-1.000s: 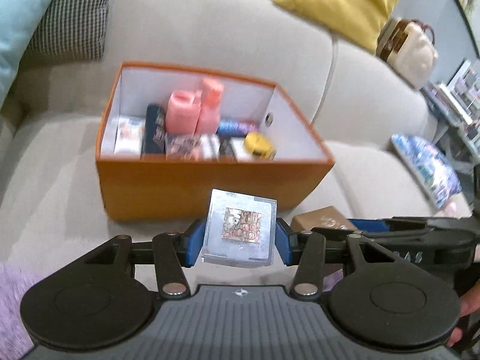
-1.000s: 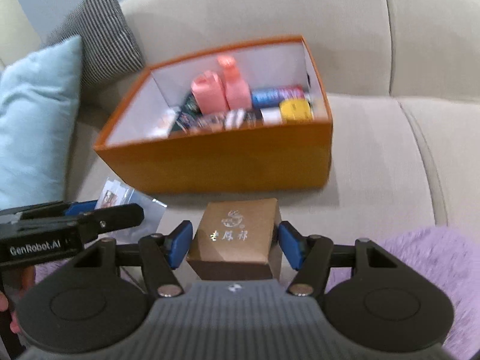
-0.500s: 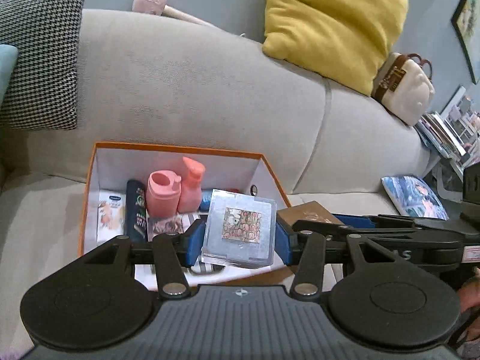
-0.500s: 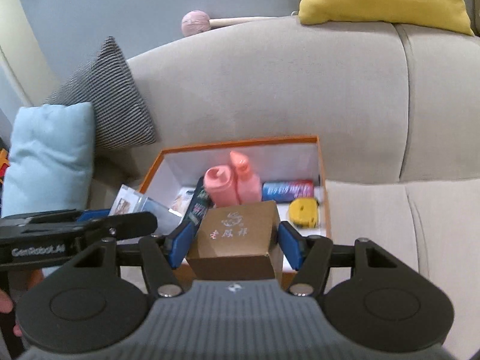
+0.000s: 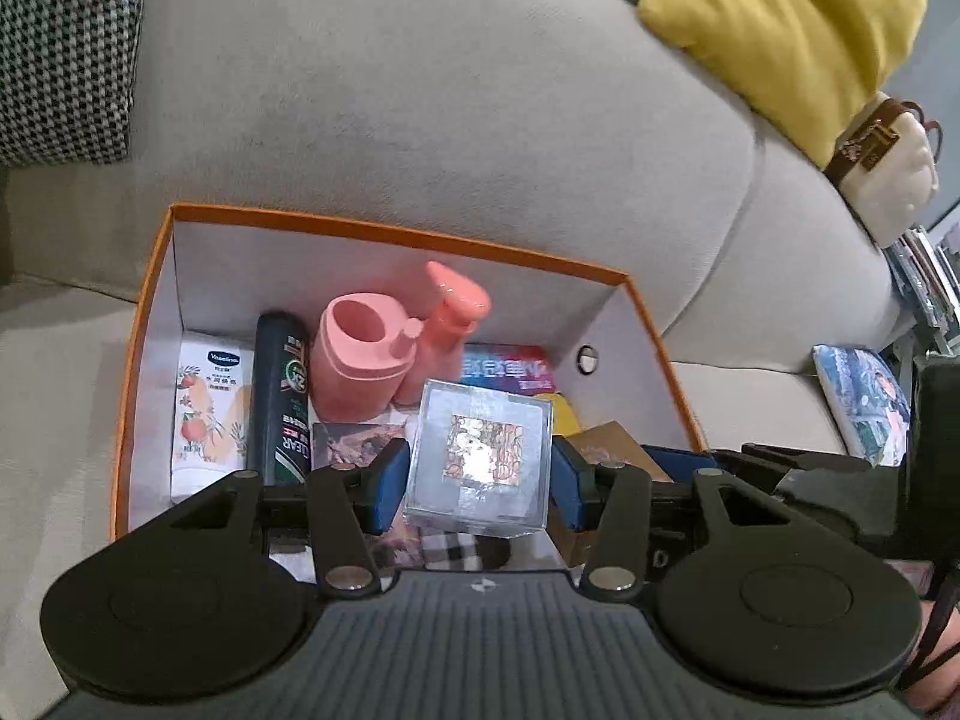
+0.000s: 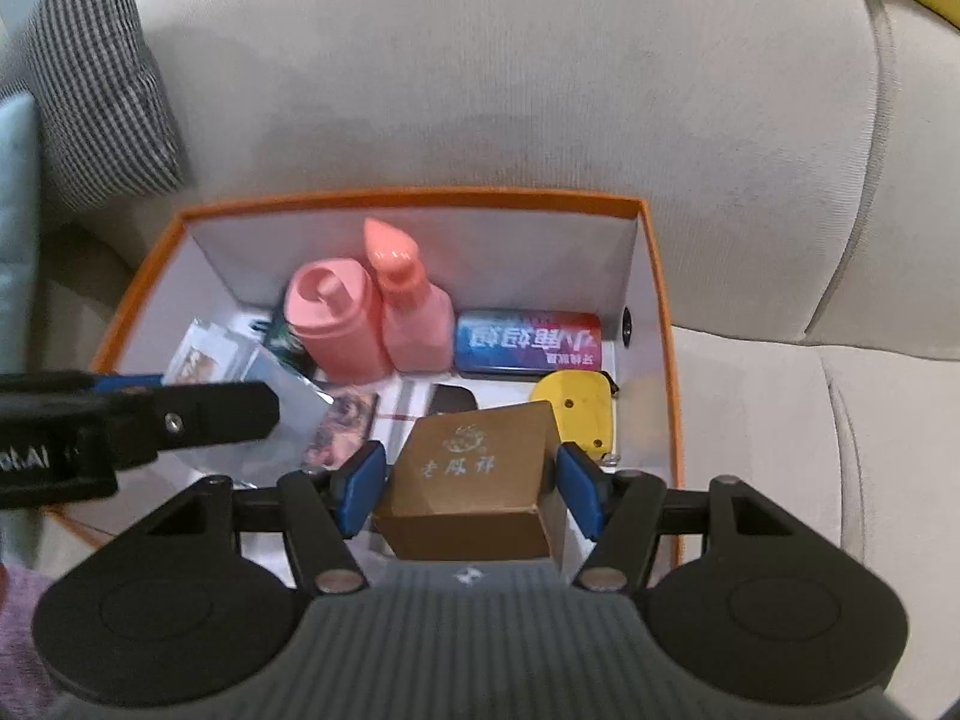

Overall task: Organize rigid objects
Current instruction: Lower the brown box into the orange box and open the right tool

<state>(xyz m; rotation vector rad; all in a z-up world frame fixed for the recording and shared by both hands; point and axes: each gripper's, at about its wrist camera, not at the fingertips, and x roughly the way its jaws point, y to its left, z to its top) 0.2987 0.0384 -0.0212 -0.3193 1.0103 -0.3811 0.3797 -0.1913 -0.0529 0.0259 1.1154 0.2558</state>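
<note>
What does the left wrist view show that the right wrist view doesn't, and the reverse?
Only the left wrist view shows the Vaseline tube, the cream handbag and the left gripper shut on the clear case.

Only the right wrist view shows the right gripper shut on the brown gift box and the whole yellow tape measure.

Both show the orange box, the two pink bottles and the grey sofa.

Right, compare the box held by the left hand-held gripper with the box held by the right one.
The clear plastic box in the left hand-held gripper is see-through, with a small patterned picture inside; the brown cardboard box in the right hand-held gripper is opaque, with pale printed characters. The clear one looks flatter, the brown one deeper. Both are clamped over the orange storage box.
</note>
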